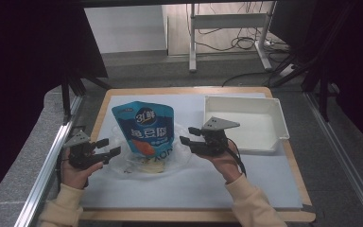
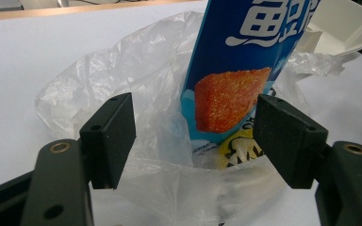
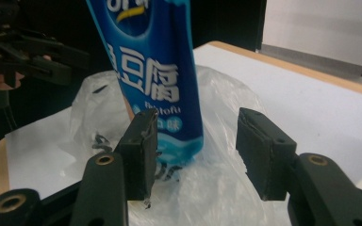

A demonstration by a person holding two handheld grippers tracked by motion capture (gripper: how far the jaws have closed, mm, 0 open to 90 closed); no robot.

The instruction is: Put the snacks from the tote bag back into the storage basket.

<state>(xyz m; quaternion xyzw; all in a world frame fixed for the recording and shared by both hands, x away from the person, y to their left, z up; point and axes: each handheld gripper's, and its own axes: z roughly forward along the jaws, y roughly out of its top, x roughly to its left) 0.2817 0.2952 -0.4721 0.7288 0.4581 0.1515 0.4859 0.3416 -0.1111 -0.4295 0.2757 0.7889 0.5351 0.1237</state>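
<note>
One blue snack pouch [image 1: 144, 128], one clear plastic bag [image 1: 123, 163], one white tray [image 1: 246, 120], two grippers. Pouch stands upright with its bottom inside the bag, mid-table on the white mat [image 1: 194, 184] — tray sits to its right, apart. Left gripper [image 1: 108, 147] spread wide at the bag's left edge, jaws either side of the bag's rim, clamping nothing. Right gripper [image 1: 188, 135] also spread, just beside the pouch — one jaw looks close against the bag film, no pinch visible.
</note>
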